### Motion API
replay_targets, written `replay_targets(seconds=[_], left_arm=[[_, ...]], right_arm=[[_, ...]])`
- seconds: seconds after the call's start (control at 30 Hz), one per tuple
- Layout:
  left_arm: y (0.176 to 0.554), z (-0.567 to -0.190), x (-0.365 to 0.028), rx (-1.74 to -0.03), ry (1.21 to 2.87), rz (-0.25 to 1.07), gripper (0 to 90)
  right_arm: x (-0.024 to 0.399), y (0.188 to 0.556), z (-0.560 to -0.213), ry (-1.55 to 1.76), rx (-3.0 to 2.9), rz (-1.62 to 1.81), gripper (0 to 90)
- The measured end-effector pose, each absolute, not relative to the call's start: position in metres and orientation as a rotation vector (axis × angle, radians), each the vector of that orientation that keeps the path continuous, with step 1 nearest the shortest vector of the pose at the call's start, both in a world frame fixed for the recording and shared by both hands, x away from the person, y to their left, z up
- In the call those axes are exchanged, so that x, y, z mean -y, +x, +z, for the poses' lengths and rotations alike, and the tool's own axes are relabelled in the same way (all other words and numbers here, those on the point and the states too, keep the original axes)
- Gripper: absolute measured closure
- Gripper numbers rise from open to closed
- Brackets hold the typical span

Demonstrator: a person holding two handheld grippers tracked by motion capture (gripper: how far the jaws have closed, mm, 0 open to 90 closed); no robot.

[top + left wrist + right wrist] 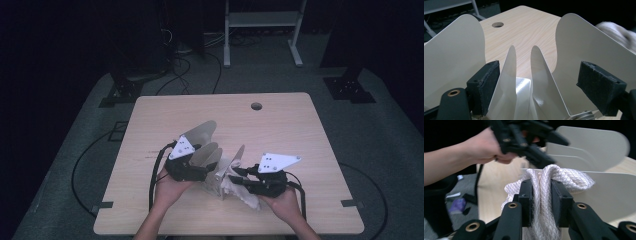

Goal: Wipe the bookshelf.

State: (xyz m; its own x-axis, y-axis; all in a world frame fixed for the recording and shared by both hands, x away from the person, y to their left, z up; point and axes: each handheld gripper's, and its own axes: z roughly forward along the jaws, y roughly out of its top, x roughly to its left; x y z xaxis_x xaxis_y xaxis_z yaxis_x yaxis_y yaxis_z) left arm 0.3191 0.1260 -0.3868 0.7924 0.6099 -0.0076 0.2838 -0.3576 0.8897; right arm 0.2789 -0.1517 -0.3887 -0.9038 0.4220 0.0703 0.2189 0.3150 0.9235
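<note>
A white rack with upright divider plates (205, 132) stands on the wooden table (280, 125). My left gripper (212, 165) reaches into it from the left. In the left gripper view its jaws (541, 90) stand wide between the two tall outer plates (584, 42), with two narrow inner fins (510, 75) between the pads. The left pad lies against one fin; the right pad stays apart from the other. My right gripper (540, 195) is shut on a bunched white woven cloth (571, 178), held against the rack's near plate (614, 190). The cloth (227, 187) hangs between both hands.
A round hole (256, 106) sits near the table's far edge. Cables (175, 75) trail over the grey floor, and a metal frame (262, 20) stands behind the table. The person's left hand (484, 147) and the left gripper (556, 152) are close above the cloth.
</note>
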Motion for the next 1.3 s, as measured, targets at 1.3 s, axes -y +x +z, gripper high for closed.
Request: replay_targets(seconds=[1.3], left_arm=[[0.319,-0.387,-0.126,-0.671,1.955,0.393,18.2]], right_arm=[[0.145,0.275,-0.404,0.581,-2.451,1.553,71.2]])
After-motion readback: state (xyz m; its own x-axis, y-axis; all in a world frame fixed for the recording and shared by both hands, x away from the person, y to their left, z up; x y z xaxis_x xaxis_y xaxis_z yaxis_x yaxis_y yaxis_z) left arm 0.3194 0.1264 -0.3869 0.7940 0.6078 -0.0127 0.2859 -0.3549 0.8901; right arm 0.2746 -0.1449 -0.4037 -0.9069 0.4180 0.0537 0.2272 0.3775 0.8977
